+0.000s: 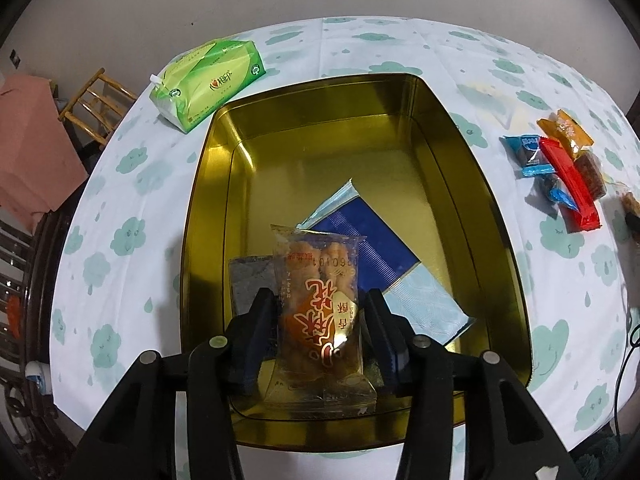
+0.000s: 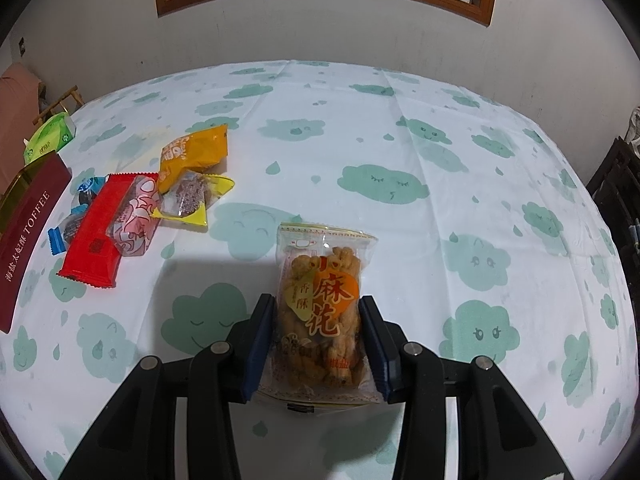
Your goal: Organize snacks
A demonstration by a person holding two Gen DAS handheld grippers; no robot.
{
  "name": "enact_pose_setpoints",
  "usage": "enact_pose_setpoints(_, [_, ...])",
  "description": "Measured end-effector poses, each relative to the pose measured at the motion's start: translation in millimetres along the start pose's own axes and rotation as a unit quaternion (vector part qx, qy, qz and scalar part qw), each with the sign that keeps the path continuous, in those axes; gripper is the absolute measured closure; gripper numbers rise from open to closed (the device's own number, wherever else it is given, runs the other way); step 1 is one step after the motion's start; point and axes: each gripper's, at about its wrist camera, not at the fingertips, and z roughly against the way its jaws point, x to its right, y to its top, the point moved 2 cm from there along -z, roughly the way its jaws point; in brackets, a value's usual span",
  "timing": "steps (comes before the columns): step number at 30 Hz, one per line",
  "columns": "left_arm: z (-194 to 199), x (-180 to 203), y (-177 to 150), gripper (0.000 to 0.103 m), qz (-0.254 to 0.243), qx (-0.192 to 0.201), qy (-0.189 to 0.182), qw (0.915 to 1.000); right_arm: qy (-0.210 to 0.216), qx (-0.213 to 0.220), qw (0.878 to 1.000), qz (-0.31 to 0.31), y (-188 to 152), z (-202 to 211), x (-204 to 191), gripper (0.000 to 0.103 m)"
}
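My left gripper [image 1: 320, 312] is shut on a clear pack of fried dough twists [image 1: 320, 304] and holds it over the near end of a gold tin box [image 1: 452, 128]. In the tin lie a blue packet [image 1: 380, 248] and a grey packet [image 1: 250, 280]. My right gripper [image 2: 318, 320] is shut on a second fried dough twist pack [image 2: 322, 300] above the cloud-print tablecloth [image 2: 400, 140]. A pile of loose snacks lies to its left: a red bar [image 2: 96, 236], a pink-white pack [image 2: 134, 216], yellow packs [image 2: 192, 152] and blue candies [image 2: 60, 236].
A green tissue pack [image 1: 208, 80] lies beyond the tin's far left corner. The dark red TOFFEE side of the tin [image 2: 28, 240] shows at the left of the right wrist view. A wooden chair [image 1: 96, 100] stands off the table's left edge. A dark cable [image 1: 628, 340] runs at the right.
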Motion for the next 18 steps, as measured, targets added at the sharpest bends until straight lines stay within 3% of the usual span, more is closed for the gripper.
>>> enact_pose_setpoints(10, [10,2,2,0.056,-0.003,0.019,0.005,0.9998,-0.003,-0.034,0.999,0.003,7,-3,-1,0.060])
enact_pose_setpoints(13, [12,2,1,0.048,-0.002,0.024,0.005,0.9997,-0.008,-0.040,0.999,0.005,8,-4,-3,0.060])
enact_pose_setpoints(18, [16,4,0,0.046,-0.008,0.033,0.015,0.9993,-0.022,-0.040,0.999,0.004,8,-3,-6,0.060])
